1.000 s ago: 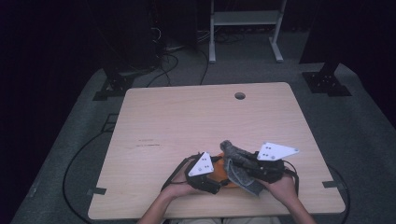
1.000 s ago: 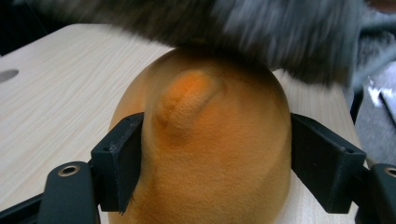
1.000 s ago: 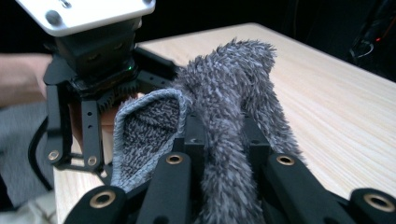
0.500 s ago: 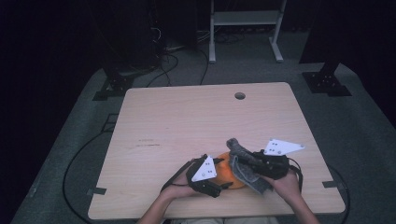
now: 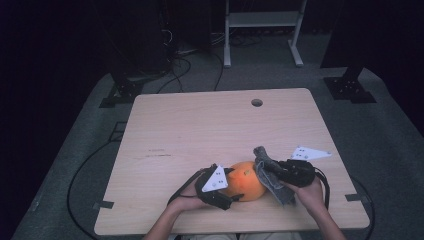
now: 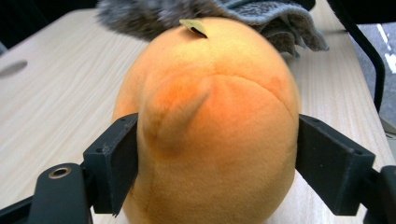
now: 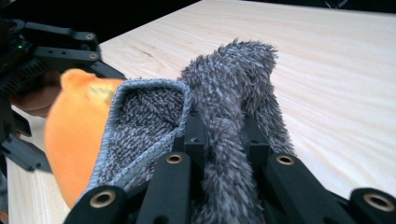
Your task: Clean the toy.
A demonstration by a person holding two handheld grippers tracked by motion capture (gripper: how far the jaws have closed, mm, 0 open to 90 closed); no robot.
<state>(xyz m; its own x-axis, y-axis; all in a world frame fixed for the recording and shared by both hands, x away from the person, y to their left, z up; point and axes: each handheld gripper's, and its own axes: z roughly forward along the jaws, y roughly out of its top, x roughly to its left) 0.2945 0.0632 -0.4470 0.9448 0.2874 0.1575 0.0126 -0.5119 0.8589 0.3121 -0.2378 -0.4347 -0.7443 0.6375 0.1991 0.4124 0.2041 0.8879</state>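
A light wood-grain bench (image 5: pixel 200 130) with rounded corners stands on grey floor (image 5: pixel 390 150). A round cable hole (image 5: pixel 257 102) sits near its far edge. An orange plush toy (image 5: pixel 245 181) rests directly on the bench near the front edge; a grey cloth (image 5: pixel 270 172) beside it perhaps touches the surface.

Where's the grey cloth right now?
In the high view the grey cloth is at the table's near right, pinched in the right gripper and lying against the right side of the orange plush toy.
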